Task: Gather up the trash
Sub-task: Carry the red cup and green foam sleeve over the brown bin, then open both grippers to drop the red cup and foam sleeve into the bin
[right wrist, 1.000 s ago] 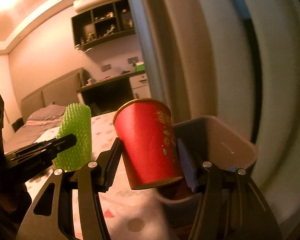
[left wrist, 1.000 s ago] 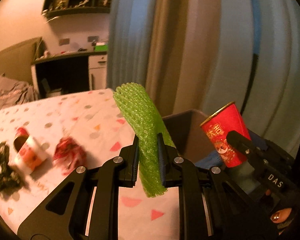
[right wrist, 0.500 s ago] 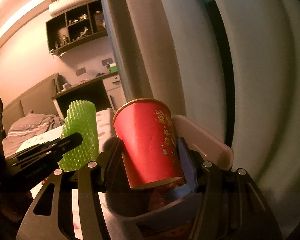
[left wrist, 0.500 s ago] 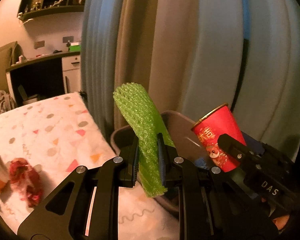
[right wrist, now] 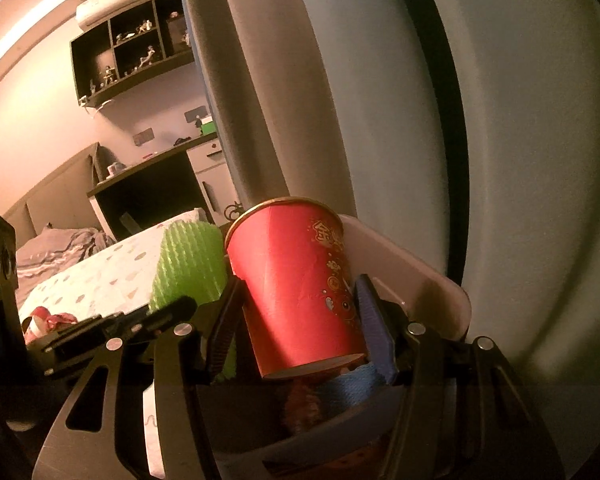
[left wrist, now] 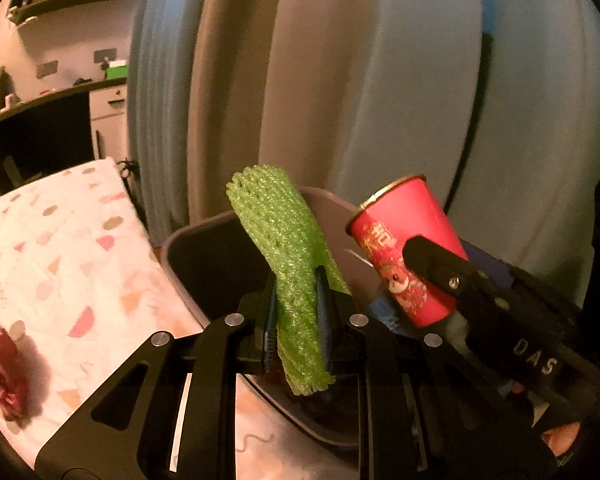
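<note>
My left gripper (left wrist: 298, 316) is shut on a green foam net sleeve (left wrist: 288, 264) and holds it over the near side of a grey trash bin (left wrist: 204, 260). My right gripper (right wrist: 300, 312) is shut on a red paper cup (right wrist: 296, 292), upright, over the same bin (right wrist: 420, 276). The cup (left wrist: 404, 256) and the right gripper's fingers (left wrist: 440, 268) show at the right of the left wrist view. The green sleeve (right wrist: 188, 264) shows left of the cup in the right wrist view. Blue and red trash (right wrist: 348, 388) lies inside the bin.
A table with a patterned white cloth (left wrist: 60, 248) lies left of the bin, with crumpled red trash (left wrist: 4, 364) on it. More red-and-white trash (right wrist: 48, 320) shows in the right wrist view. Curtains (left wrist: 340, 80) hang close behind the bin. A desk and a bed stand further back.
Both grippers have moved right from above the table to above the bin, still holding the sleeve and the cup. The table trash has slid toward the left edge of view.
</note>
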The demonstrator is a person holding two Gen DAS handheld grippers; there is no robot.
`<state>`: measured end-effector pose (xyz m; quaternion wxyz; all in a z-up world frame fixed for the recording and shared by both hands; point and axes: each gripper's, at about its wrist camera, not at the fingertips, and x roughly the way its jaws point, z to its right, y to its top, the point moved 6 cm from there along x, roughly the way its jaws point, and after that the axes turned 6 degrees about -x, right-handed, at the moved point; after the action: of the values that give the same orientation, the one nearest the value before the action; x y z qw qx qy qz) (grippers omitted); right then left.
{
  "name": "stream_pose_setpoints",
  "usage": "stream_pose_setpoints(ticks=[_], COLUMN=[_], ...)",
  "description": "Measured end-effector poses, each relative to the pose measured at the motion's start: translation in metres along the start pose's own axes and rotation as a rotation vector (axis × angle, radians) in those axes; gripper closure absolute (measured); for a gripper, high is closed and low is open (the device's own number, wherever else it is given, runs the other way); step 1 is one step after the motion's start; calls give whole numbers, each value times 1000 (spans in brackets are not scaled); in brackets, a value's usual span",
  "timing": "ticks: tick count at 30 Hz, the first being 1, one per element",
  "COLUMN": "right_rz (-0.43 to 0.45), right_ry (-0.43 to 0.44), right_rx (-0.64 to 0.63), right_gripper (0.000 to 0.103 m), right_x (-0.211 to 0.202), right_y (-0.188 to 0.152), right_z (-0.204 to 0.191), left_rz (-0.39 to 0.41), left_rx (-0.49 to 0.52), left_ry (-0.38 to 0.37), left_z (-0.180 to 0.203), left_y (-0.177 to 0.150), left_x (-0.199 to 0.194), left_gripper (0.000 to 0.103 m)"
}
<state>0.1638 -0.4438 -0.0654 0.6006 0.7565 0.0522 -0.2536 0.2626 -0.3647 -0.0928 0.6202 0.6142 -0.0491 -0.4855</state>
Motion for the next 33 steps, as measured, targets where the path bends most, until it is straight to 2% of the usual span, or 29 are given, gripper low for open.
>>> stream_pose_setpoints(ticks=[2,4,5,6,9,12,18,26,28,33], right_rz=[-3,-5,-8,-11,-25,-33,-24,37,57,76], right_ry=[-4,-10,-13,-16,-18,-24,-6,8,3,61], right_rx=[4,4,3,0,-4,-11,-4,-20,-21,-39], right_gripper=[46,45,45,44,43,42,35,27,20,20], right_x=[2,2,5,7,10,16,15,-19,-29,-47], right_y=[0,-1,1,0,-4,-6,-4,1,2,2], right_z=[1,2,0,-1,-4,-5,-8,-22,-27,-50], left_rz=[-19,-27,-28,-22,-4,28,79,124,133,152], left_rx=[6,4,0,-5,-14,-42,-80,-93,-96,-117], left_ry=[-10,-4,-2,2,33,87,205,284,303,354], left_z=[3,-1,-3,-6,-15,-32,-57,-70,-74,-89], left_y=[-7,-10,-11,-11,-11,-10,-11,-12,-13,-21], left_x=[4,6,5,3,-8,-24,-56,-90,-100,-127], left_gripper=[78,59,43,37,26,21,19,19,19,18])
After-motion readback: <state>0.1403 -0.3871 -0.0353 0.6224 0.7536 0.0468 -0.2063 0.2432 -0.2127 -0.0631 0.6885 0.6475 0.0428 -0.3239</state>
